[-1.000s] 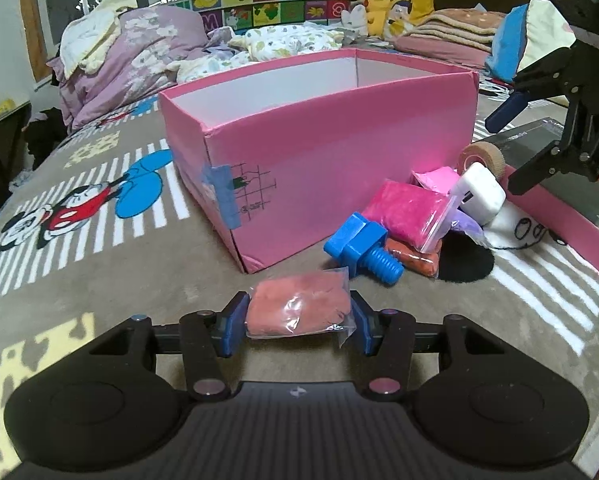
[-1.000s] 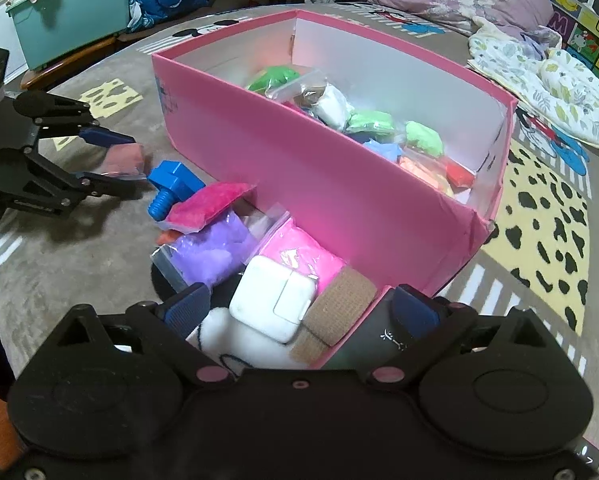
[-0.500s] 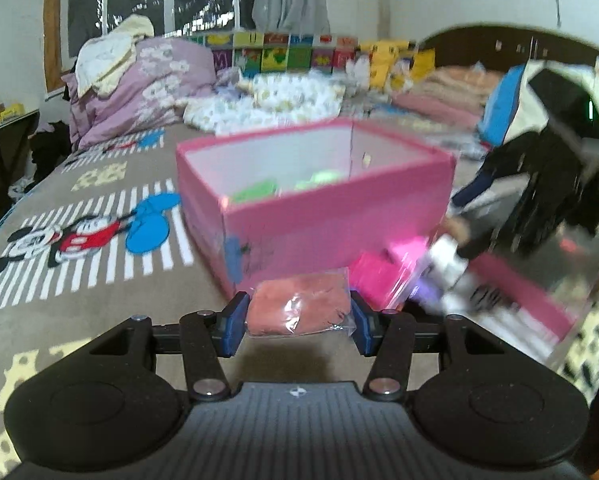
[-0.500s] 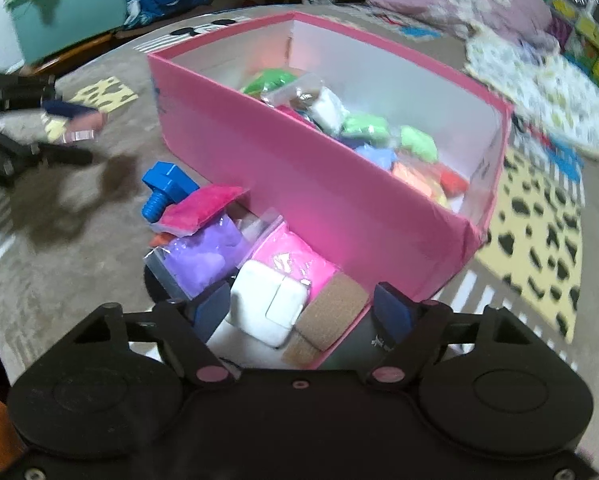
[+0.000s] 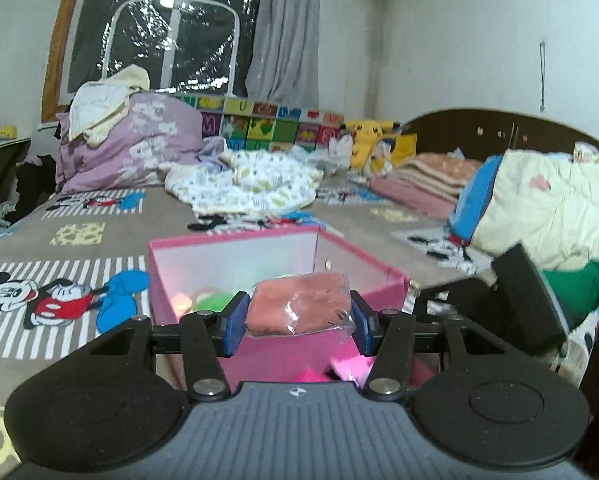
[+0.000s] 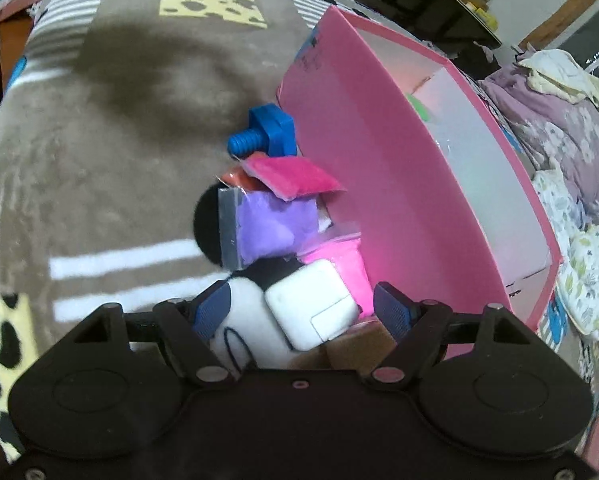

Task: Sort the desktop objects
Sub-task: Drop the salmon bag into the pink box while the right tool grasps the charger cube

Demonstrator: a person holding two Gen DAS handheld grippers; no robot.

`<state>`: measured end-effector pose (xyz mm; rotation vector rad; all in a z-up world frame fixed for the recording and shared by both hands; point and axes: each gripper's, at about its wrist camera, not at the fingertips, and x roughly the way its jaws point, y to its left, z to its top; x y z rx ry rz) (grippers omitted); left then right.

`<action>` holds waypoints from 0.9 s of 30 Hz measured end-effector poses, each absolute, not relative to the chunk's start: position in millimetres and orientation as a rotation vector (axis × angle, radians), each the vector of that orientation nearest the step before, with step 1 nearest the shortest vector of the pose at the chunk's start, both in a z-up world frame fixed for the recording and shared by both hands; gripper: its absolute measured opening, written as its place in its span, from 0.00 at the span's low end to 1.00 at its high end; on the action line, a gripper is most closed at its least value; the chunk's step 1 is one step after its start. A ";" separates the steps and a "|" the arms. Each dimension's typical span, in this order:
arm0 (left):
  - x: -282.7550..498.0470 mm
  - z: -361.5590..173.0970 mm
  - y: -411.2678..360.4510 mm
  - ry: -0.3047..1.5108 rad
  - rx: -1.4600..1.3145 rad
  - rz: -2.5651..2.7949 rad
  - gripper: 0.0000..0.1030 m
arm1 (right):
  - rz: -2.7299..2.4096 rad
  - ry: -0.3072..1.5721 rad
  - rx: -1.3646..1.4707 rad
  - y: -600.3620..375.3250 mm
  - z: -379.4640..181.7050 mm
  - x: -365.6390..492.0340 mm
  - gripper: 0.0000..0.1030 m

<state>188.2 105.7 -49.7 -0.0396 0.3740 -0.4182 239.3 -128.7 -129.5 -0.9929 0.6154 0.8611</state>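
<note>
Pikachu plush (image 5: 364,133): far ahead of the tongs, by the dark headboard (image 5: 499,130).
Purple duvet (image 5: 139,148): far ahead, left, white clothes piled on top.
Alphabet mat (image 5: 275,120): upright behind the bedding.
Mickey blanket (image 5: 51,300): covering the bed below.

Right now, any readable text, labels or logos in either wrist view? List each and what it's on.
"U": alphabet play mat panel behind the bed.
"M": a panel of the same mat; other panels too blurred.
Small logo on the left gripper body: unreadable.
Scribbles on the pink box corner: illegible.
White charger: no text.
</note>
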 end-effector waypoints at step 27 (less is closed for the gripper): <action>238.2 -45.4 101.7 0.438 -0.222 -0.315 0.49 | 0.872 0.880 -0.543 -146.3 -126.5 284.6 0.51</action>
